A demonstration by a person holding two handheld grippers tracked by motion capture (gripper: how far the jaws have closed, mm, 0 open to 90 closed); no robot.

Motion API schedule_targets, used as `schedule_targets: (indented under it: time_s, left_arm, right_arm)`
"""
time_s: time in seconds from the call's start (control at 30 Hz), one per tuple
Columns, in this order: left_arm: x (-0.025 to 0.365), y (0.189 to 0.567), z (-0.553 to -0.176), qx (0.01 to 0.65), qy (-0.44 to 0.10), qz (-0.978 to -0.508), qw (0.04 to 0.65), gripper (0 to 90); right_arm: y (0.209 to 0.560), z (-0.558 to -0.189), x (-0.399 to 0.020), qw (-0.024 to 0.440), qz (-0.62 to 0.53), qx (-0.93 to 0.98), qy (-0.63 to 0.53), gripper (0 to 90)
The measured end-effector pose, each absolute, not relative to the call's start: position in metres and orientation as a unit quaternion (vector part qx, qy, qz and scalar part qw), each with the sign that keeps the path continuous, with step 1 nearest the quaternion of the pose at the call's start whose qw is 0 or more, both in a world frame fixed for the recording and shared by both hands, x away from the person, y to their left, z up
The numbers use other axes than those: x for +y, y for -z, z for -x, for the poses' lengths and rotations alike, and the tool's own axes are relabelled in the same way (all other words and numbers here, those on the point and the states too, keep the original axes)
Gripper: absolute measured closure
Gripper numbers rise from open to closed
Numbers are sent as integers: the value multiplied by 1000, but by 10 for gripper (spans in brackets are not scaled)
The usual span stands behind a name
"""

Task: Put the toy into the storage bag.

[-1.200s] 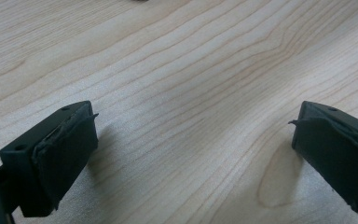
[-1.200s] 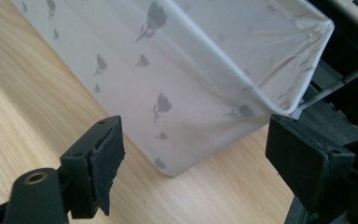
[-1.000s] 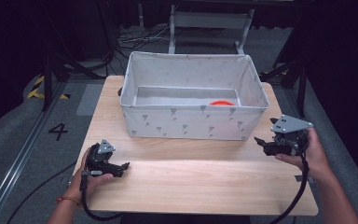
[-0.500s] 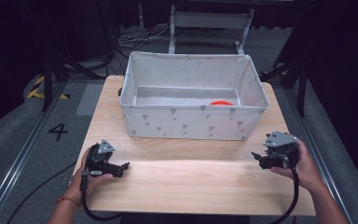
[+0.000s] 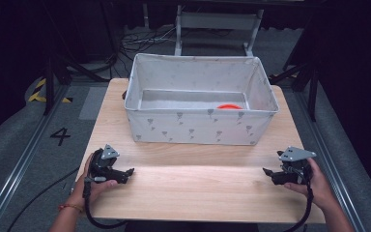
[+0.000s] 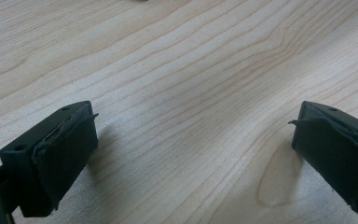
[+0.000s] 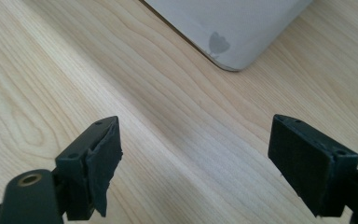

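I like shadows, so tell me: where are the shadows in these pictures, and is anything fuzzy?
High view: the room around the table is dark, and the box has a shaded inside. Left gripper view: a soft shadow lies on the wood beside each pad of the left claw, and the pads look a bit fuzzy. Right gripper view: a faint shadow band crosses the wood between the right claw and the box corner.

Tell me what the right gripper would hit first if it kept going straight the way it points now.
Most likely the bare wooden table: the right gripper, jaws open and empty, angles down at it. The grey fabric bin lies farther ahead, its corner in the right gripper view. Depth is unclear.
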State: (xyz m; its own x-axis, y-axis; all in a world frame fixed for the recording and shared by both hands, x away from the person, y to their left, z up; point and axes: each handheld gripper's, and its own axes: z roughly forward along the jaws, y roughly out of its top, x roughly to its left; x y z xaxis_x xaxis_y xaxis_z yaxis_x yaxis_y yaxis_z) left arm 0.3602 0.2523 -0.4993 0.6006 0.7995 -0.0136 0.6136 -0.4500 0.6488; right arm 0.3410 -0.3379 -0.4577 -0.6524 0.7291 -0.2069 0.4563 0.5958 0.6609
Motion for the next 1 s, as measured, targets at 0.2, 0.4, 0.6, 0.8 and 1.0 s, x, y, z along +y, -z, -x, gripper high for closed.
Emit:
schedule_targets:
  time_s: [0.2, 0.4, 0.6, 0.8, 1.0]
  left_arm:
    - [252, 499, -360, 423, -146, -838, 313, 4]
    - [252, 499, -360, 424, -146, -837, 313, 4]
    - [252, 499, -359, 429, -148, -835, 312, 3]
    - [252, 499, -359, 430, -146, -835, 310, 2]
    - [251, 499, -358, 438, -152, -831, 308, 5]
  right_arm:
    - [472, -336, -350, 219, -366, 848, -314, 185]
    - [491, -321, -367, 205, -392, 833, -332, 191]
    - [505, -319, -378, 170, -423, 815, -358, 162]
    - [505, -319, -378, 177, -431, 811, -353, 151]
    - [505, -319, -378, 178, -436, 809, -351, 132]
